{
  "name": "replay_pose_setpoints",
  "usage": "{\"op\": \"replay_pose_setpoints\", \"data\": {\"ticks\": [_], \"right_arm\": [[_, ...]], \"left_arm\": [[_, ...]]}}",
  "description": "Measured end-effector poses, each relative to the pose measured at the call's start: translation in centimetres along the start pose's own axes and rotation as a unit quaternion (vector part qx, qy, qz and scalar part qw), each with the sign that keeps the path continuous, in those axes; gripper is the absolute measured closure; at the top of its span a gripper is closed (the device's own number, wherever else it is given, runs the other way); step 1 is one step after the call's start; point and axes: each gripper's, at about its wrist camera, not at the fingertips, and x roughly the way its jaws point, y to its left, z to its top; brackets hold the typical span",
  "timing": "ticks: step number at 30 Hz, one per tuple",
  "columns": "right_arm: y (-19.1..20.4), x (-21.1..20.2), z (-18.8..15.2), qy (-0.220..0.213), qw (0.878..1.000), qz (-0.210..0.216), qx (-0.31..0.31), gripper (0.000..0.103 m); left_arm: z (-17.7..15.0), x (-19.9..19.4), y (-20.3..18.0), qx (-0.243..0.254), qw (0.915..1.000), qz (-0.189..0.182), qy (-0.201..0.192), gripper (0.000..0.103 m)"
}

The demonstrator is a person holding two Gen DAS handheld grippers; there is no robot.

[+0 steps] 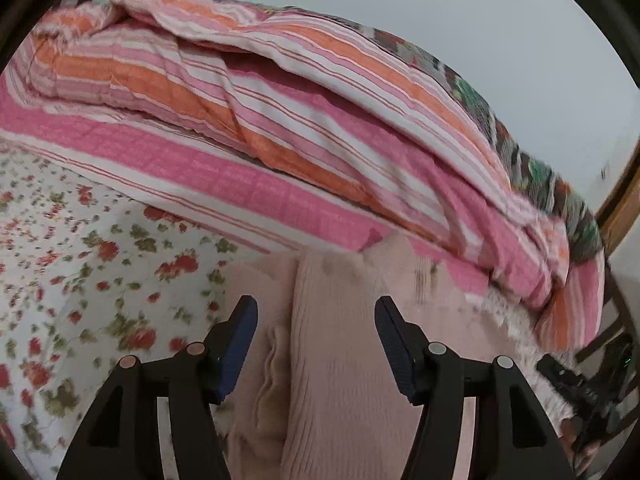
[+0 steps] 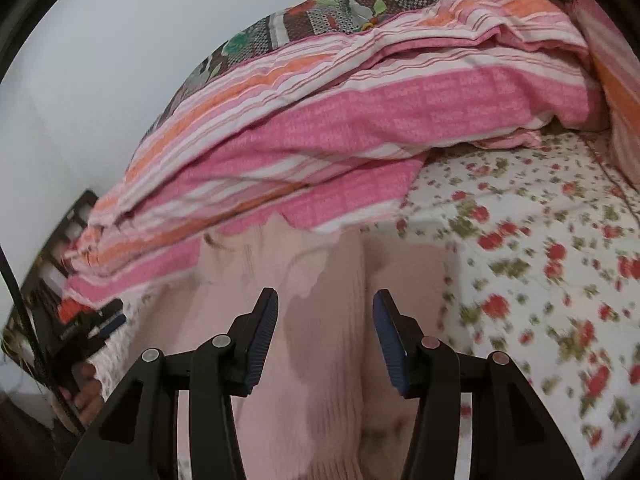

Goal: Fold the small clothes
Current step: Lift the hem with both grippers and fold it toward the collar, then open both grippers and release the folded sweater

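A pale pink ribbed knit garment (image 1: 340, 360) lies on the floral bed sheet (image 1: 80, 280), partly folded lengthwise with a thick ridge down its middle. My left gripper (image 1: 316, 320) is open just above it, its blue-padded fingers astride the ridge. In the right wrist view the same garment (image 2: 320, 360) runs forward under my right gripper (image 2: 325, 312), which is also open with its fingers on either side of the raised fold. Whether the fingers touch the cloth I cannot tell.
A bunched pink, orange and white striped quilt (image 1: 280, 120) lies just beyond the garment (image 2: 340, 128). A dark patterned blanket (image 2: 320, 12) lies behind it against the white wall. The other gripper and hand (image 2: 84, 360) show at the bed's left edge. A wooden frame (image 1: 616, 208) stands at right.
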Motion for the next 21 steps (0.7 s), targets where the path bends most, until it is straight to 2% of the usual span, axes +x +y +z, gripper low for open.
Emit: {"op": "replay_pose_setpoints", "data": {"ticks": [5,8,11,14,17,19,21], "right_arm": [[0.3,-3.0,-3.7,0.017,0.998,-0.034,-0.047,0.053],[0.0,-4.5,-5.9,0.026,0.998,-0.036,-0.052,0.053],[-0.5,-5.5,-8.2,0.043,0.998,-0.026,-0.050,0.053],[-0.6,-5.6,-9.9,0.060,0.997,-0.008,-0.051,0.053],[-0.8,-4.8,-10.8,0.076,0.997,0.021,-0.021,0.052],[-0.6,-4.2,-11.0,0.065,0.998,0.025,-0.011,0.049],[-0.9,-3.7,-10.8,0.055,0.998,0.035,0.022,0.048]], "left_arm": [[-3.0,-2.3,0.3,0.021,0.9997,0.009,0.011,0.039],[-5.4,-4.1,1.2,0.017,0.9997,0.005,0.015,0.038],[-8.3,-5.8,2.0,-0.002,0.9999,-0.005,0.014,0.037],[-11.3,-6.5,2.4,-0.021,0.9988,-0.035,0.028,0.037],[-12.6,-6.4,1.9,-0.017,0.9982,-0.048,0.031,0.037],[-12.6,-6.0,1.6,-0.017,0.9982,-0.050,0.030,0.037],[-12.1,-5.0,1.7,-0.038,0.9970,-0.058,0.034,0.037]]}}
